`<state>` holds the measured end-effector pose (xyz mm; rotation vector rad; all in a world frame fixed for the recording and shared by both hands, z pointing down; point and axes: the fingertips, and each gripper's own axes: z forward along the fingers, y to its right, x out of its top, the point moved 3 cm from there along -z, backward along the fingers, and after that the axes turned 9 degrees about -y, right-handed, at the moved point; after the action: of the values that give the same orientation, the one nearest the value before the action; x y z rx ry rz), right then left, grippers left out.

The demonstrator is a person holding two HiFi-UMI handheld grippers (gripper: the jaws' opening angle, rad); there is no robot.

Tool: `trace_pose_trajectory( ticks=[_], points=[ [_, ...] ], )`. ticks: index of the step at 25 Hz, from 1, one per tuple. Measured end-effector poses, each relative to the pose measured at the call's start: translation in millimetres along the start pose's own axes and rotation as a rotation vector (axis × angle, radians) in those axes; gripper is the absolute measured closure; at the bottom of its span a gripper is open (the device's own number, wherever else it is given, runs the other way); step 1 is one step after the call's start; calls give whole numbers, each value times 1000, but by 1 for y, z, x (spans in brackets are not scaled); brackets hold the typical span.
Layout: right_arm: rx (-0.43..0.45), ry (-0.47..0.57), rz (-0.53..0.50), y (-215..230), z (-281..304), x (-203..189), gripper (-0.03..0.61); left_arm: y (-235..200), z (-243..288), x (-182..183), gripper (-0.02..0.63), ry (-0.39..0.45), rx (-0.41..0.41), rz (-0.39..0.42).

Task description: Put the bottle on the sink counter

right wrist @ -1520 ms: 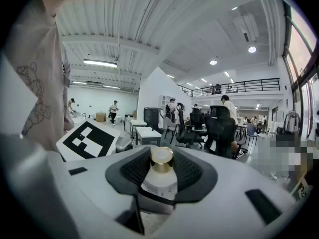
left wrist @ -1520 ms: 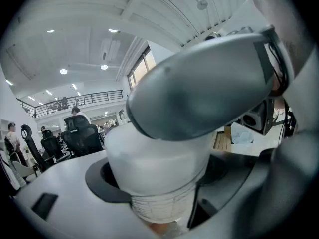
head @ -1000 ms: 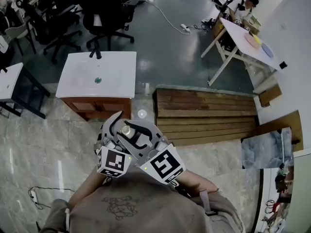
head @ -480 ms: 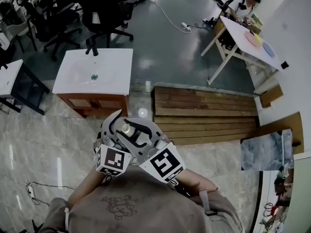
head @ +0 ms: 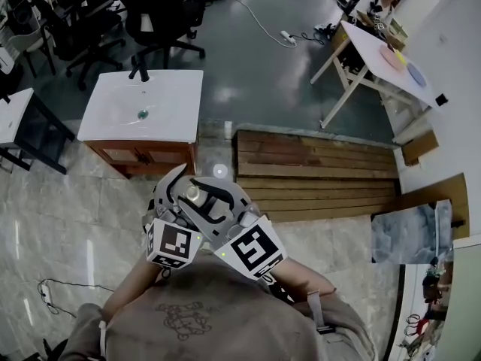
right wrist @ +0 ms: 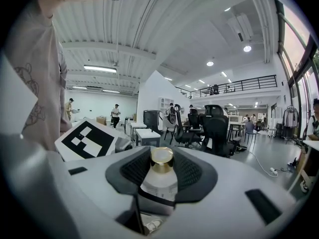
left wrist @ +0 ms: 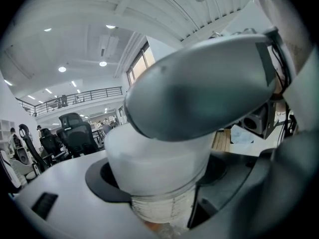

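In the head view a small pale bottle (head: 193, 194) with a round cap is clamped between both grippers in front of my chest. My left gripper (head: 180, 190) and right gripper (head: 208, 198) cross around it, each shut on it. The left gripper view is filled by the bottle's white body (left wrist: 159, 168) pressed into a black pad. Seen from the right gripper, the gold-capped bottle (right wrist: 160, 176) stands upright between ribbed black pads. The white sink counter (head: 176, 119), with its dark faucet (head: 139, 72), stands ahead and to the left, apart from the grippers.
A low wooden slatted platform (head: 316, 175) lies ahead on the right. Black office chairs (head: 161, 13) stand behind the sink. A white table (head: 383, 59) is at the far right, a small white table (head: 15, 122) at the left edge. A power strip (head: 45, 295) lies on the tiled floor.
Both grippers have moved a little forward together with the bottle still clamped. The sink counter sits slightly further left and higher in the head view.
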<state>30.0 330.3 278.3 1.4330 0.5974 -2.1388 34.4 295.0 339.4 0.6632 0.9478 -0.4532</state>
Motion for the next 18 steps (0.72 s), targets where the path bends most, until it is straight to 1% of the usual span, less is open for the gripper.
trace_pose_trajectory(
  ticks=[4,8,12,18],
  points=[
    [2,12,6,5,9,0,434,-8,6,-3,279,8,5,1],
    [4,5,-8,12,24,2,434,-21,14,-7,279,16,-7,-30],
    [10,-8,-20,27,43,4,434,-40,28,-12,279,0,2,-18],
    [11,-22,10,55,75,5,434,-70,56,-20,279,-18,-8,-20]
  ],
)
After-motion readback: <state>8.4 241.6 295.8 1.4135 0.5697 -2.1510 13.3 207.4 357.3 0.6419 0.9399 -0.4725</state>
